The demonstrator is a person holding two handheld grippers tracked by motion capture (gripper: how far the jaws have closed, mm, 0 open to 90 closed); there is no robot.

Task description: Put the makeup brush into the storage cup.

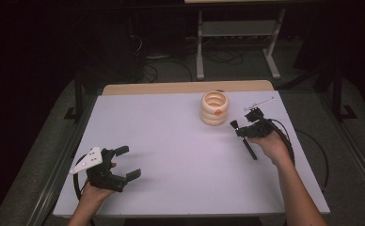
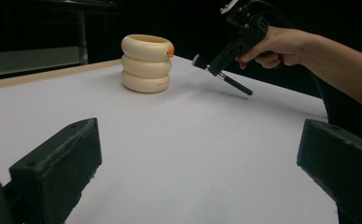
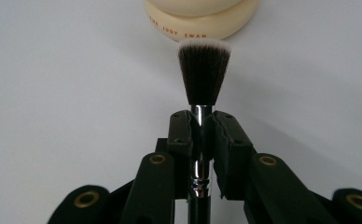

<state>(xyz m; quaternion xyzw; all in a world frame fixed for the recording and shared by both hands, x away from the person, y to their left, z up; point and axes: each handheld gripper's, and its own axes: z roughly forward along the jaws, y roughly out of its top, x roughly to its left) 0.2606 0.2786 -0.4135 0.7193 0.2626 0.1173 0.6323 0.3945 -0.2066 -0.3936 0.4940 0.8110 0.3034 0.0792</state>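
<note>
A cream ribbed holder (image 1: 214, 108) that looks like three stacked rings stands at the table's far middle, with a small orange dot on its rim; it also shows in the left gripper view (image 2: 146, 63) and, cut off by the top edge, in the right gripper view (image 3: 202, 18). My right gripper (image 3: 201, 128) is shut on the silver ferrule of a makeup brush (image 3: 202, 74); the dark, white-tipped bristles point at the holder's base. From above, the brush (image 1: 244, 138) hangs tilted just right of the holder. My left gripper (image 1: 128, 163) rests open at the near left with nothing between its fingers.
The white table (image 1: 180, 155) has a wooden strip along its far edge. Cables trail off the right side. A metal frame (image 1: 237, 42) stands on the floor beyond the table.
</note>
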